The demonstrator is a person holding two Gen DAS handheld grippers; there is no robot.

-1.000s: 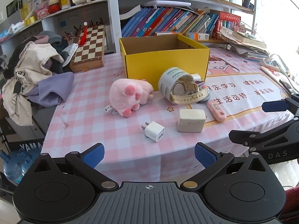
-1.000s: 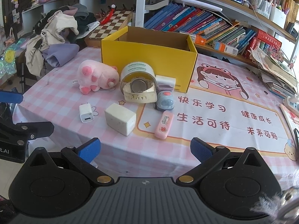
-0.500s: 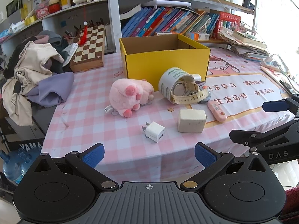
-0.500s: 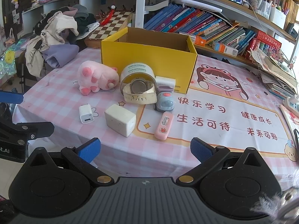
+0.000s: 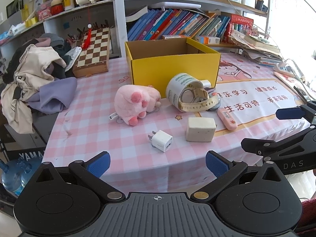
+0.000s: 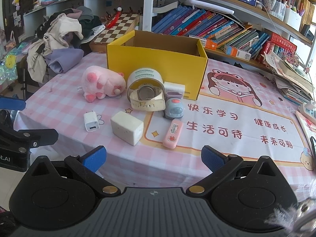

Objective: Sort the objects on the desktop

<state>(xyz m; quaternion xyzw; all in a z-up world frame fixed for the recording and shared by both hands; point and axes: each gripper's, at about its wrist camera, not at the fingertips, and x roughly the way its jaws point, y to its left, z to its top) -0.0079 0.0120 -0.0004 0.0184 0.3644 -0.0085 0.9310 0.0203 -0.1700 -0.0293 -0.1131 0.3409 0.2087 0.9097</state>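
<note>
Fingers spread wide and empty on both our left gripper (image 5: 158,161) and right gripper (image 6: 153,157), short of the tabletop's (image 6: 217,150) near edge. The white charger (image 5: 161,140), beige block (image 6: 127,128) and pink plush (image 6: 101,84) lie toward the near-left corner, before the yellow box (image 6: 156,67).

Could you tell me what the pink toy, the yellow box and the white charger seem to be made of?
Pink toy: plush fabric, judging by its fuzzy, matte pile and soft rounded shape. Yellow box: cardboard, with a plain brown inside, thin walls and a matte yellow outside. White charger: likely hard plastic, smooth with a slight sheen and crisp edges, with metal-looking prongs.
</note>
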